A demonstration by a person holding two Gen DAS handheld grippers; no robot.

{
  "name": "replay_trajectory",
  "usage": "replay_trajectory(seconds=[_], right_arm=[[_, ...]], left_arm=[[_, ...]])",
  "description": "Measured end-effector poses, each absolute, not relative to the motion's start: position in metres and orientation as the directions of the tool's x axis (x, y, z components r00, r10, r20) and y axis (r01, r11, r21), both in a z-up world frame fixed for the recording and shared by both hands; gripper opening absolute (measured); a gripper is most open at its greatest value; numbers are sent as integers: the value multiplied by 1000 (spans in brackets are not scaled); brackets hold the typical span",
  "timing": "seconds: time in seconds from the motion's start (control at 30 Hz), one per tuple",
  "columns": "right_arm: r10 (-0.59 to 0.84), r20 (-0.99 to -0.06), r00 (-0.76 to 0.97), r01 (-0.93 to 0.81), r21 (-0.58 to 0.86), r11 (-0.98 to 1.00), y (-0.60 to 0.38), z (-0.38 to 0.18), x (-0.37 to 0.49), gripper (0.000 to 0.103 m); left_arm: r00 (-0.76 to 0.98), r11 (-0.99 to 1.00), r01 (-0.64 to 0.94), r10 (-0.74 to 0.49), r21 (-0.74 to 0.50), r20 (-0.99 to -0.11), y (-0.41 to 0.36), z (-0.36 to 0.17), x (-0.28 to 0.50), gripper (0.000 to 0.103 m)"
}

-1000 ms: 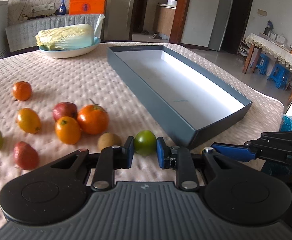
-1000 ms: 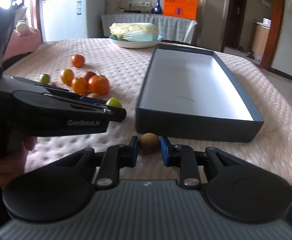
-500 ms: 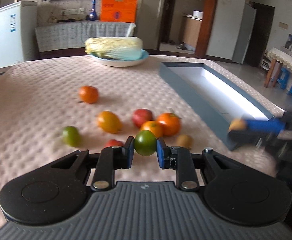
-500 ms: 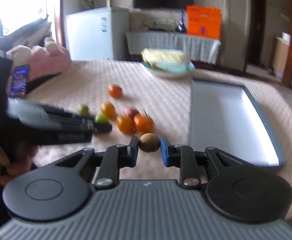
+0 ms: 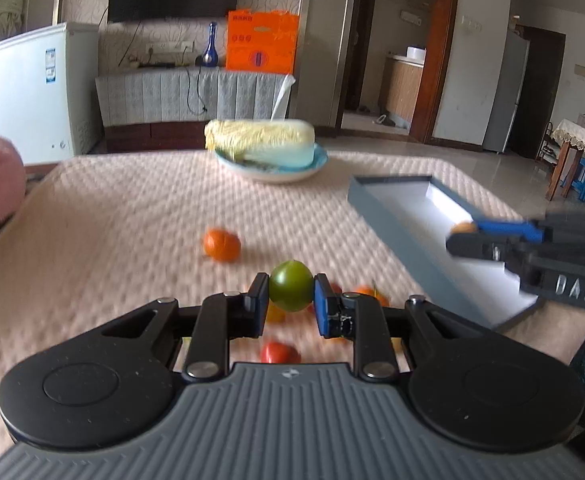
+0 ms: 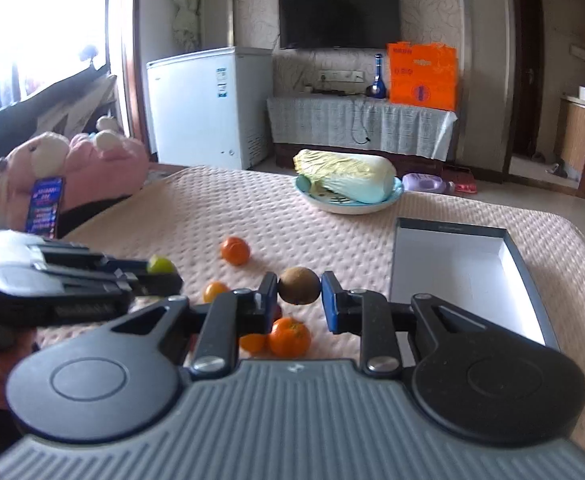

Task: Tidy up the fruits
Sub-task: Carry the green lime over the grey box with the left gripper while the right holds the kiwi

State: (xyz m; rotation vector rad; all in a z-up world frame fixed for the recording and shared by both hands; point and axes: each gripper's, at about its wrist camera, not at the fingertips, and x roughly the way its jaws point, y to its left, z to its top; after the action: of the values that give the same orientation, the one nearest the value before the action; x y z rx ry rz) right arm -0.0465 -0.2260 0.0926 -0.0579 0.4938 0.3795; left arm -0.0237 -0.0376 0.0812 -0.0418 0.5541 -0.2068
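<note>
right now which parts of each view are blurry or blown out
Left wrist view: the tablecloth and loose fruit are motion-smeared, while the green fruit in the left gripper stays sharp. Right wrist view: the window is blown out white; the kiwi is sharp.

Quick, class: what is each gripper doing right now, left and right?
Left gripper: closed on the round green fruit, lifted above the table.
Right gripper: closed on the fuzzy brown kiwi, also lifted.

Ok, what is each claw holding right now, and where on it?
Left claw pinches the green fruit across its middle, pads on opposite sides. Right claw grips the brown kiwi likewise.
</note>
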Motion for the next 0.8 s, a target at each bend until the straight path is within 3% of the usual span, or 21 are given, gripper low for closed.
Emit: replay_trajectory(seconds=[0.27, 0.8], right_arm=[[356, -450, 819, -360, 81, 930, -229, 99, -48, 27], [328, -456, 828, -341, 56, 938, -244, 101, -58, 27]], left_arm=[[812, 984, 140, -177, -109, -556, -51, 74, -5, 28], [830, 978, 191, -208, -87, -518, -70, 76, 5, 28]])
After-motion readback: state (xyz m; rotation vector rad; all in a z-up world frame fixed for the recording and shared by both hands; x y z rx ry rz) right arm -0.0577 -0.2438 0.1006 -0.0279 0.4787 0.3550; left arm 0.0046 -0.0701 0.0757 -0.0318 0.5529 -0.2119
